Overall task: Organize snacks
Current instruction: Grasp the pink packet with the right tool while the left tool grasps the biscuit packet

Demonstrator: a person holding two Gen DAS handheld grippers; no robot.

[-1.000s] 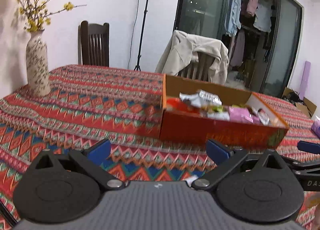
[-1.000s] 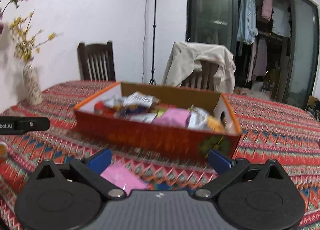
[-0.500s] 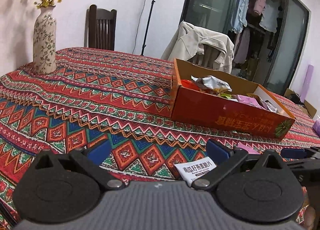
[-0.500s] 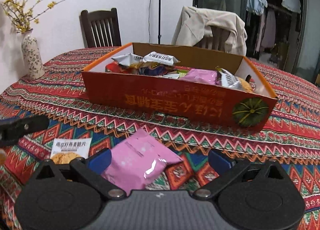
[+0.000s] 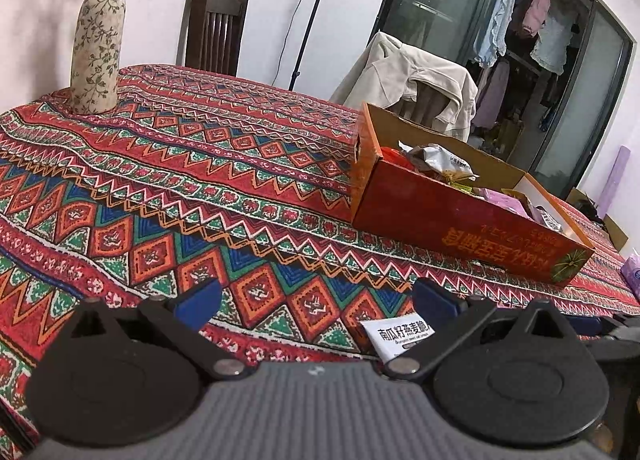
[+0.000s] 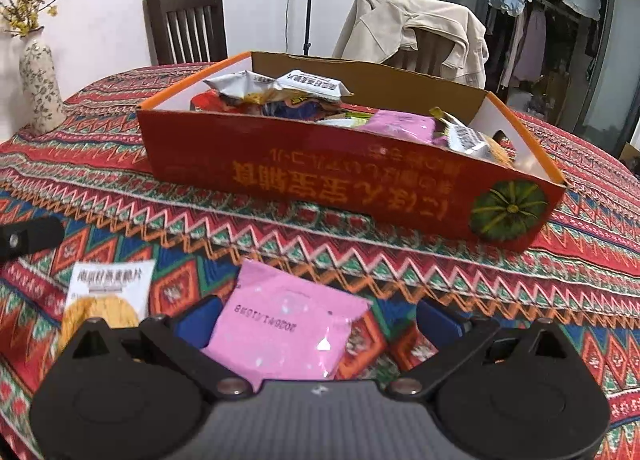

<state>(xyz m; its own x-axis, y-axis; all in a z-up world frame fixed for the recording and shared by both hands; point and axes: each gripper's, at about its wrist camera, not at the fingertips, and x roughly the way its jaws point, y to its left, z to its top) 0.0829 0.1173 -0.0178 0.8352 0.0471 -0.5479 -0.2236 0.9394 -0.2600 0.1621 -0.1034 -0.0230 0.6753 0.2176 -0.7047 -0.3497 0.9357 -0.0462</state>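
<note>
An orange cardboard box (image 6: 312, 175) (image 5: 460, 219) holding several snack packets stands on the patterned tablecloth. In front of it lie a pink packet (image 6: 284, 324) and a white cracker packet (image 6: 106, 296) (image 5: 400, 336). My right gripper (image 6: 316, 320) is open just above the cloth, with the pink packet lying between its blue fingers, nearer the left one. My left gripper (image 5: 316, 300) is open and low over the cloth; the white packet sits by its right finger (image 5: 434, 302), partly hidden under it. A black part of the left gripper (image 6: 28, 238) shows at the right wrist view's left edge.
A flowered vase (image 5: 96, 47) (image 6: 40, 89) with yellow blossoms stands at the table's far left. Behind the table are a dark wooden chair (image 5: 212, 31), a chair draped with a beige jacket (image 6: 412, 35) and a lamp stand. A purple packet (image 5: 632, 274) lies at the right edge.
Both grippers have dropped toward the cloth and tilted down. The pink packet now sits further in between the right fingers; the white packet has come into view by the left gripper's right finger.
</note>
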